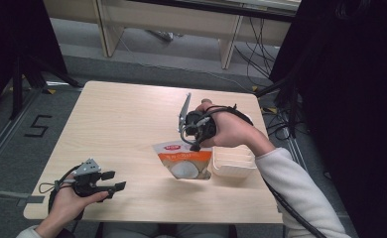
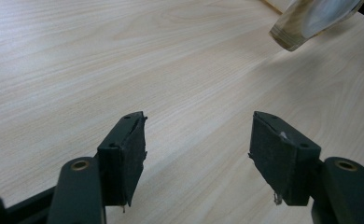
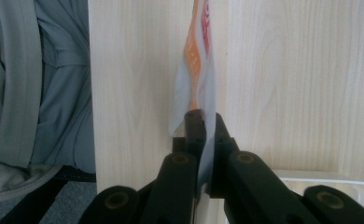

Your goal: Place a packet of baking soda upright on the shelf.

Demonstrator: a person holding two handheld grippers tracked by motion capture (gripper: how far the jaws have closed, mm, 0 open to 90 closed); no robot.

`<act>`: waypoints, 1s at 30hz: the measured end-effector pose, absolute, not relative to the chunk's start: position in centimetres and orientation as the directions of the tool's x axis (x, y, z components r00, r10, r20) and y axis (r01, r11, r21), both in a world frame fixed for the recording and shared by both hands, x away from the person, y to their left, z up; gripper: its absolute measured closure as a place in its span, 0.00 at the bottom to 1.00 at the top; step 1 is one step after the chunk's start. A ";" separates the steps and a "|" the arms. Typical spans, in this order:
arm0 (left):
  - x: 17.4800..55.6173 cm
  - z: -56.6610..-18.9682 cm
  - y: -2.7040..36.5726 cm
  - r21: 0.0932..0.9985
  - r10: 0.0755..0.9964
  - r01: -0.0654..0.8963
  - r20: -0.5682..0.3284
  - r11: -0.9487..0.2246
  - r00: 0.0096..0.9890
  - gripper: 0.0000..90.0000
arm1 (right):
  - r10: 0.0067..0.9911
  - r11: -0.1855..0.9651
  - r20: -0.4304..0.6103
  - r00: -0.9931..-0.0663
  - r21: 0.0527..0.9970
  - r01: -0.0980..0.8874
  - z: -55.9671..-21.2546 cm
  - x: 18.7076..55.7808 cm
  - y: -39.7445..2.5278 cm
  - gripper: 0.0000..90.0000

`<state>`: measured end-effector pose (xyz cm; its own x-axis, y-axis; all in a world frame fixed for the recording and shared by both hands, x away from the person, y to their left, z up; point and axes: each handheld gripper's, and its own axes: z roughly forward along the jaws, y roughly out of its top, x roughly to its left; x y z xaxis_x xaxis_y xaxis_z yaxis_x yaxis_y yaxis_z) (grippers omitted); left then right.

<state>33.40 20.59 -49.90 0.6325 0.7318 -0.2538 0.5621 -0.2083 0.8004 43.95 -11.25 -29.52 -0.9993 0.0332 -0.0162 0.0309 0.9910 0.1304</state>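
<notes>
The right gripper (image 1: 196,141) had its jaws clamped on the top edge of an orange-and-white pouch (image 1: 185,159), which hung over the table (image 1: 122,124) just beside an empty white tray (image 1: 233,162). The left gripper (image 1: 113,181) rested near the table's front left corner, jaws apart, gripping nothing

Right gripper (image 1: 195,144) gripping pouch (image 1: 184,159)

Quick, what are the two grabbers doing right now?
Left gripper: open, holding nothing, over the table.
Right gripper: shut on the orange-and-white pouch.
</notes>
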 end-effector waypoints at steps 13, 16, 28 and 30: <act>33.4 -49.9 20.6 0.801 0.732 0.562 -0.254 -0.207 0.632 0.39 | 0.028 0.990 -0.037 -0.999 0.137 0.023 -27.9 44.2 -12.1 1.00; 33.4 -49.9 20.6 0.801 0.732 0.563 -0.256 -0.205 0.631 0.39 | 0.009 0.990 -0.043 -0.999 0.142 0.002 -27.8 44.4 -12.1 1.00; 33.4 -49.9 20.6 0.801 0.731 0.562 -0.254 -0.208 0.633 0.39 | 0.032 0.989 -0.065 -0.997 0.147 0.022 -26.4 44.6 -12.9 1.00; 33.4 -49.9 20.6 0.801 0.732 0.562 -0.255 -0.206 0.632 0.39 | 0.029 0.987 -0.072 -0.997 0.157 0.017 -26.3 44.8 -13.0 1.00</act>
